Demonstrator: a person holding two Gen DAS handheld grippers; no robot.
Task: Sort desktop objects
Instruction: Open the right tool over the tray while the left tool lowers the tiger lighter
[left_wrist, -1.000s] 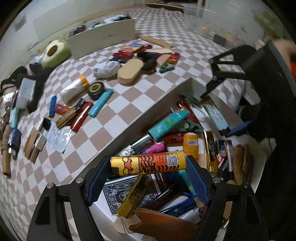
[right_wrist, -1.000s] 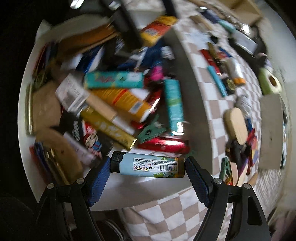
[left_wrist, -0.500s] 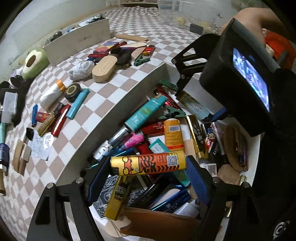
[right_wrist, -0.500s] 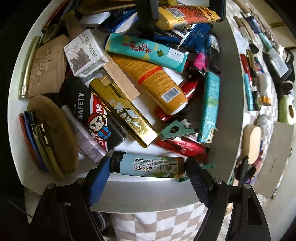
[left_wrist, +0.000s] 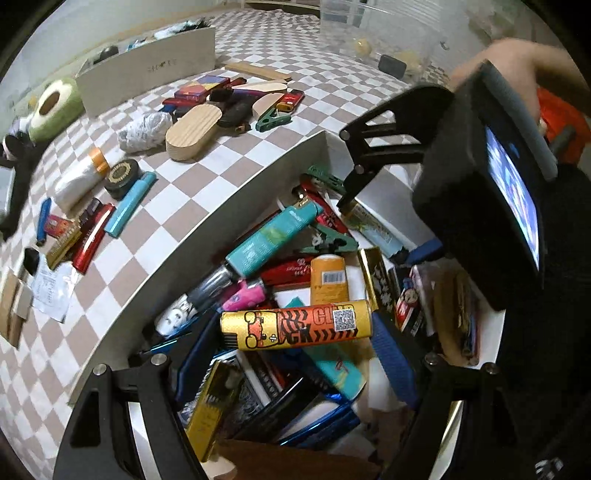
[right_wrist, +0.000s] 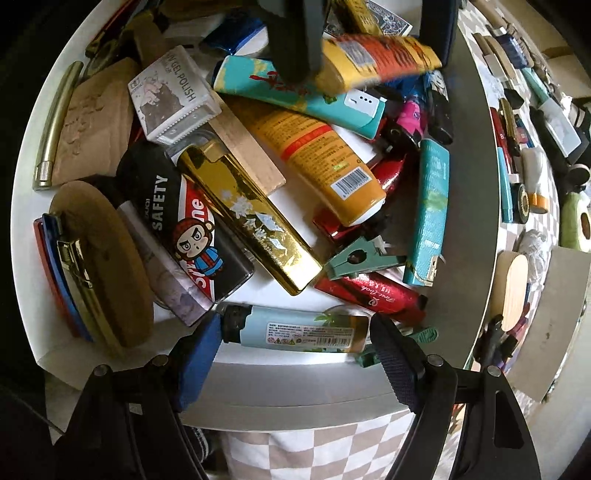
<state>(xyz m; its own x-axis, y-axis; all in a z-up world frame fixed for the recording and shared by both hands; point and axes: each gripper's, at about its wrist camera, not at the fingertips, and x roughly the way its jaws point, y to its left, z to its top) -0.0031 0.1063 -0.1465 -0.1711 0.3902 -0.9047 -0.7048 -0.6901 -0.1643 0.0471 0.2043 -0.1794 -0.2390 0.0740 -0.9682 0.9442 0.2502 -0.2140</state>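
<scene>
While both grippers hang over the white rectangular tray (right_wrist: 258, 387), each carries one lighter lengthwise across its jaws. The left gripper (left_wrist: 295, 332) is clamped end to end on a yellow-and-orange cylindrical lighter with a tiger print (left_wrist: 295, 329), held just above the heap of lighters, clips and tubes that fills the tray. The right gripper (right_wrist: 295, 334) is closed in the same way on a pale blue plastic lighter with a black cap (right_wrist: 295, 330), positioned at the near wall of the tray, directly above a bare strip of its floor. The step in hand appears to be the deposit of both lighters into the tray, which seems to serve as the collection bin. More loose items are spread on the brown-and-white checkered tablecloth (left_wrist: 155, 236) beyond the tray wall, so the sort looks unfinished. The next move calls for spreading each pair of jaws so that the lighter drops inside the walls. The pale blue lighter sits close to the rim and could land outside it; a small shift inward before release would reduce that risk.
</scene>
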